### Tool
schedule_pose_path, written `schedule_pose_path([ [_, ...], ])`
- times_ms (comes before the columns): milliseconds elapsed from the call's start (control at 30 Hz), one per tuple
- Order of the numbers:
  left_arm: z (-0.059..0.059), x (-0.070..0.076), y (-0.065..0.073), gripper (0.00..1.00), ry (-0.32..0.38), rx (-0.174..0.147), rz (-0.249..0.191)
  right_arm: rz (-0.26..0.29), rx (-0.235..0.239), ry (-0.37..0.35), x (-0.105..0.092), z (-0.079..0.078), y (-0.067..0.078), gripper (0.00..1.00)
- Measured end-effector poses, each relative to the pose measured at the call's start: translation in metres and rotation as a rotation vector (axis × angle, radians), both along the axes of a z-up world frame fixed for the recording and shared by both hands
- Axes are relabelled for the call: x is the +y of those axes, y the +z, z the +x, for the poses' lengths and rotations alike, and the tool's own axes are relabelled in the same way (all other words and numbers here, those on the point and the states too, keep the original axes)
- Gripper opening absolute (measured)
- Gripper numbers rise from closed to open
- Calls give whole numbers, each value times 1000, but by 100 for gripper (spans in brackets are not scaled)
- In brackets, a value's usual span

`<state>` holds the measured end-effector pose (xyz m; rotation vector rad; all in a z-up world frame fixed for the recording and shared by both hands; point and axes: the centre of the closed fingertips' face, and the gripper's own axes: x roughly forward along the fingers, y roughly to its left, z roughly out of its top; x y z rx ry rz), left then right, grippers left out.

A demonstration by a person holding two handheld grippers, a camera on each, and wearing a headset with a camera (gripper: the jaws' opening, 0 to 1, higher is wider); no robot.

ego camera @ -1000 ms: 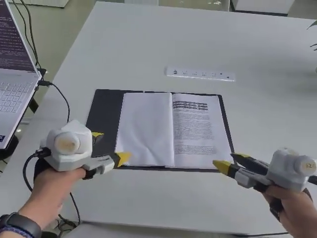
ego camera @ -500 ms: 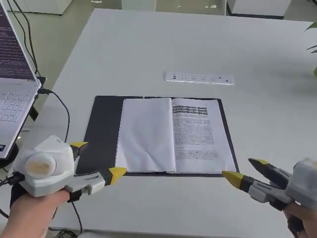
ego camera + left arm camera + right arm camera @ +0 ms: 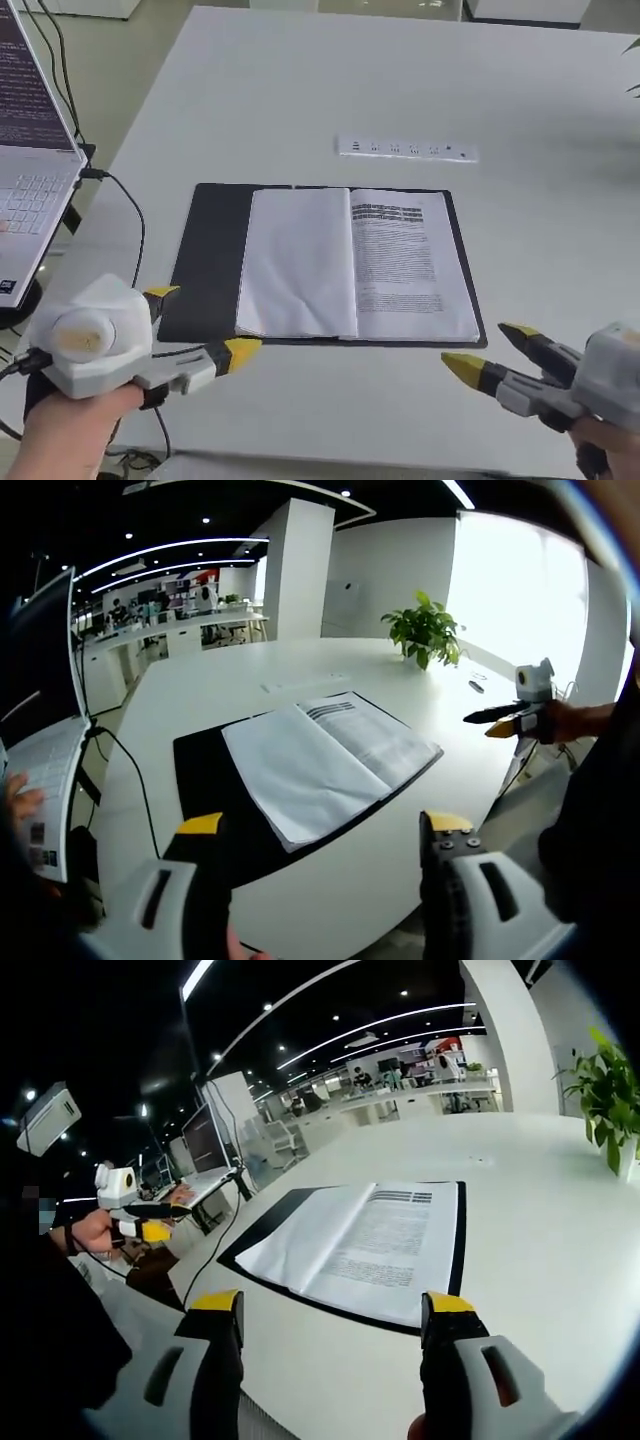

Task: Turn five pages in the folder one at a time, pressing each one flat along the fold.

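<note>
The left hand (image 3: 70, 430) holds the left gripper (image 3: 200, 322) low over the table's (image 3: 300, 80) near edge, its yellow-tipped jaws pointing right toward the folder's (image 3: 208, 262) near left corner. The jaws stand spread and grasp nothing. The right hand (image 3: 610, 455) holds the right gripper (image 3: 488, 350) just off the folder's near right corner, jaws aimed left, likewise parted and empty.

The folder lies open and flat at mid-table, between the two grippers. Its black cover shows broadly on the left. The left page (image 3: 297, 262) is blank white and faintly wrinkled. The right page (image 3: 410, 265) carries printed text under bold heading lines.
</note>
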<state>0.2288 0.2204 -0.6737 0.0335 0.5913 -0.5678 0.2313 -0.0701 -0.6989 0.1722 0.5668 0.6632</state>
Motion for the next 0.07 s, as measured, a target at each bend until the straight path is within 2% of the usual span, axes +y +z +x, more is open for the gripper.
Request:
schedule_pose_path([
  [67,-1,0,0,78,2,1,-3,1,1,-1,0,0,0,72],
])
